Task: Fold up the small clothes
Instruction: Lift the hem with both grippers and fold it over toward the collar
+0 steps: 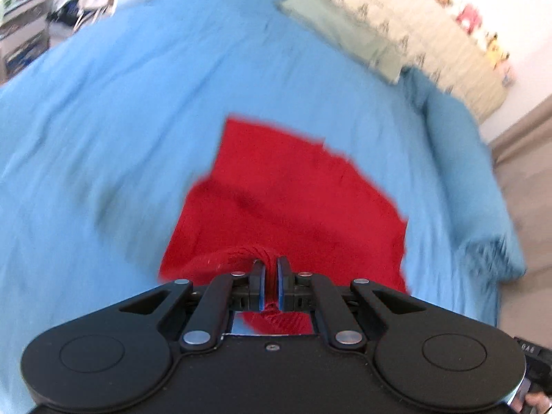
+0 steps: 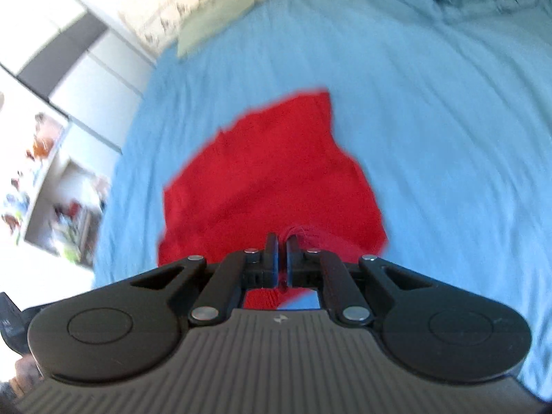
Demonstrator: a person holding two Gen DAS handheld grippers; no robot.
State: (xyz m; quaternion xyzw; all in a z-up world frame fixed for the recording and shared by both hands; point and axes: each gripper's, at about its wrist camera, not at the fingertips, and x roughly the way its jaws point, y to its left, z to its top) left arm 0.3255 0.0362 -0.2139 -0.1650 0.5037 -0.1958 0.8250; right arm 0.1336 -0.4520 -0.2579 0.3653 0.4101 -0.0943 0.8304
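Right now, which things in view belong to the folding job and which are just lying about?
Job:
- red garment
- left gripper, shut on it
- right gripper, shut on it
- blue bedspread, the work surface

Lying about:
- green pillow
- shelf clutter

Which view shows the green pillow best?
The left wrist view: the green pillow lies whole at the head of the blue bed, though blurred. The right wrist view catches it smaller, more smeared, near the frame's top.
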